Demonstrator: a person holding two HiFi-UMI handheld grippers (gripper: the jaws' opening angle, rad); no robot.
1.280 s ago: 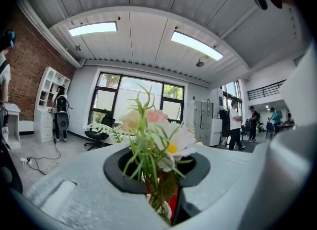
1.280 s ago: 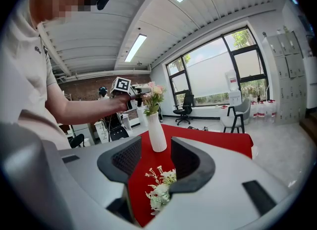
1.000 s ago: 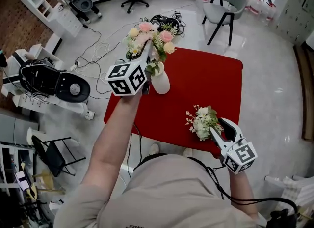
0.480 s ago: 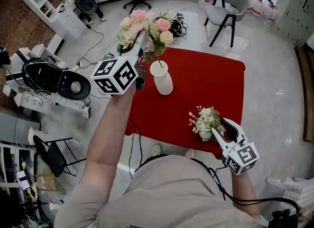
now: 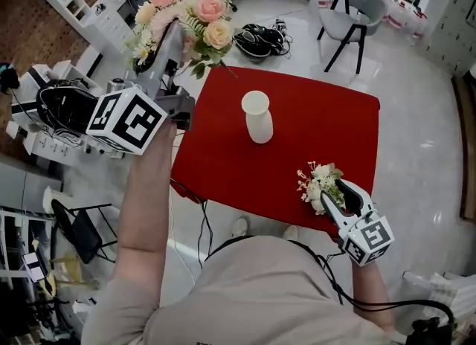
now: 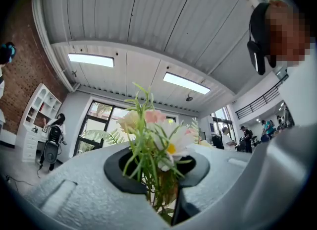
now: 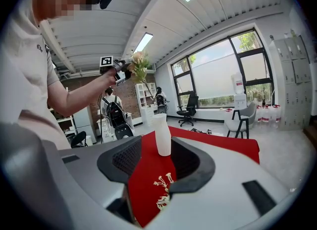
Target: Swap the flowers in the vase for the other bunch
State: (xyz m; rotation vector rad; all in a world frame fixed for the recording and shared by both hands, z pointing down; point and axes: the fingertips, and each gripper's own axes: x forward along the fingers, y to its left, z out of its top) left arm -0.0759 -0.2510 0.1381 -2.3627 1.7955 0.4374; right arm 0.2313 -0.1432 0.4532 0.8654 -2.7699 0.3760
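- Red cloth on the table (image 5: 320, 124) fills the middle of the head view, with pale floor (image 5: 416, 113) all round.
- Up high goes the left gripper (image 5: 169, 42), out beyond the table's far left corner. Its jaws are pinched on the stems of the pink bunch (image 5: 195, 16), and the blooms fan out past its tips.
- Below and to the right of it, well apart, the vase (image 5: 258, 118) stands upright on the table with nothing in its mouth.
- Down at the near right edge sits the right gripper (image 5: 335, 198), low, jaws spread. The white bunch (image 5: 316, 184) lies on the cloth right at its tips, blooms just ahead of them.
- Over to the left gripper view: ceiling (image 6: 163, 21) with light strips (image 6: 185, 83) overhead, tall windows (image 6: 99, 125) behind.
- The left gripper (image 6: 161, 174) has its jaws nearly together, with green stems clamped in the narrow gap. The pink bunch (image 6: 158, 135) rises straight ahead of the tips.
- Now the right gripper view: big windows (image 7: 223, 70) at the back, table (image 7: 218, 142) stretching ahead.
- The right gripper (image 7: 156, 169) has its jaws apart and red cloth shows in the gap. A sprig of the white bunch (image 7: 163, 189) sits low between them, close to the right pad; I cannot tell whether it touches.
- The vase (image 7: 161, 135) is dead ahead beyond the tips, upright.
- Far up to the left, the left gripper (image 7: 119, 70) holds the pink bunch (image 7: 139, 63) clear above the vase.
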